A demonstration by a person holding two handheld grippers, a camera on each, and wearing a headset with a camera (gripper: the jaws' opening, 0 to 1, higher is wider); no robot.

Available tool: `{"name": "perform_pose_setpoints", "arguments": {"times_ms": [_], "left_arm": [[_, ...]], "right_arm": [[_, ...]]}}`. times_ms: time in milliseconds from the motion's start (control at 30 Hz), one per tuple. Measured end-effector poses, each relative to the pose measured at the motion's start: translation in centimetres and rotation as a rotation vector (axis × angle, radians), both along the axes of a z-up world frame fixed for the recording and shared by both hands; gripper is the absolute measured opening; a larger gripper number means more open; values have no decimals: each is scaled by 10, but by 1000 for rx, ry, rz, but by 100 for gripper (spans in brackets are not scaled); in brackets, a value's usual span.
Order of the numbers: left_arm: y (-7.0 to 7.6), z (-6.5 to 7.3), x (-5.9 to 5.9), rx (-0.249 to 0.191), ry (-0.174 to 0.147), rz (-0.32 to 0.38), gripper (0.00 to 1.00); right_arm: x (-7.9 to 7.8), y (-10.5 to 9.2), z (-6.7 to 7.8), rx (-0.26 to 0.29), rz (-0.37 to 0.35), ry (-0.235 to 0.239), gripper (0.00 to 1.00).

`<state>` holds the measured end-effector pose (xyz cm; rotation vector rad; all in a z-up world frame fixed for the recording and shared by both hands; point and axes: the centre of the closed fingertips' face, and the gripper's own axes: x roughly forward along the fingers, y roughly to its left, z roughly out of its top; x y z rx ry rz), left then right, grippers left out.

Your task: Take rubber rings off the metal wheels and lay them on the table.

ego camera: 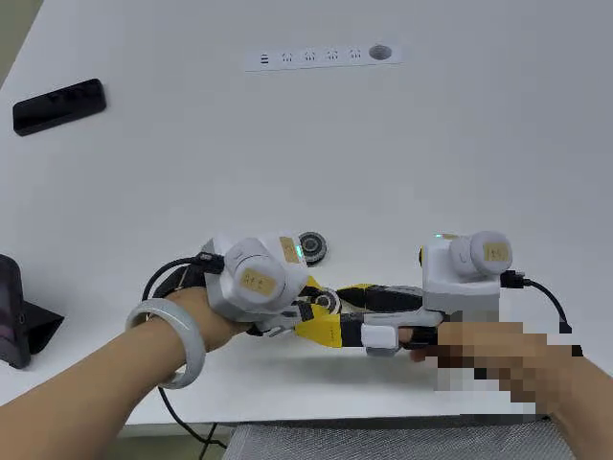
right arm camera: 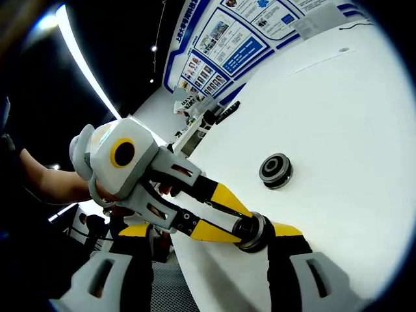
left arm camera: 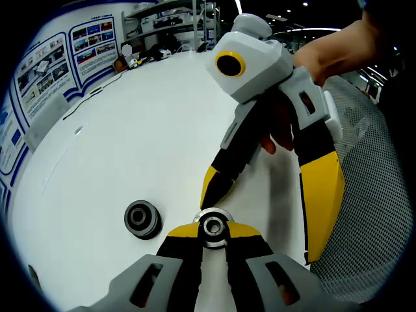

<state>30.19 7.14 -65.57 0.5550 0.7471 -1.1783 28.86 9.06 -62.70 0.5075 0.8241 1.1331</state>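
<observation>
My left gripper (ego camera: 319, 307) (left arm camera: 213, 233) is shut on a small metal wheel (ego camera: 325, 303) (left arm camera: 213, 226) (right arm camera: 251, 232), held just above the white table (ego camera: 402, 163). The wheel's rim looks dark in the right gripper view; I cannot tell whether it carries a rubber ring. Facing it, my right gripper (ego camera: 337, 309) (left arm camera: 260, 224) (right arm camera: 209, 233) is open wide, with one yellow tip close beside the held wheel and the other well off to the side. A second wheel (ego camera: 312, 246) (left arm camera: 143, 218) (right arm camera: 275, 170) with a black rubber ring lies flat on the table just beyond the grippers.
A white power strip (ego camera: 321, 56) lies at the far side of the table and a black case (ego camera: 59, 105) at the far left. A dark device (ego camera: 13, 316) stands at the left edge. The table's front edge runs right under the hands.
</observation>
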Motion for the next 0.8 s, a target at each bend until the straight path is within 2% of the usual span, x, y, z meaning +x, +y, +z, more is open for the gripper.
{"name": "perform_pose_setpoints", "arguments": {"times_ms": [267,400,433,467,500,567,700,800], "left_arm": [[0,0,0,2,0,1,13],[0,0,0,2,0,0,13],[0,0,0,2,1,1,13],[-1,0,0,1,1,0,13],[0,0,-1,1,1,0,13],[-1,1,-1,1,2,-1,13],[-1,1,0,0,1,-1,13],[-1,0,0,-1,1,2,13]], "right_arm": [[-3,0,0,-17,9,-9,74],[-3,-2,-4,-50,27,-18,74],[-13,-6,-11,-96,58,38,74],[-14,0,-9,-70,59,11,75],[-11,1,-10,-70,64,-17,76],[-13,0,-9,-66,69,11,77],[-11,-3,-8,-53,61,22,72],[-11,-2,-6,-48,58,26,74]]}}
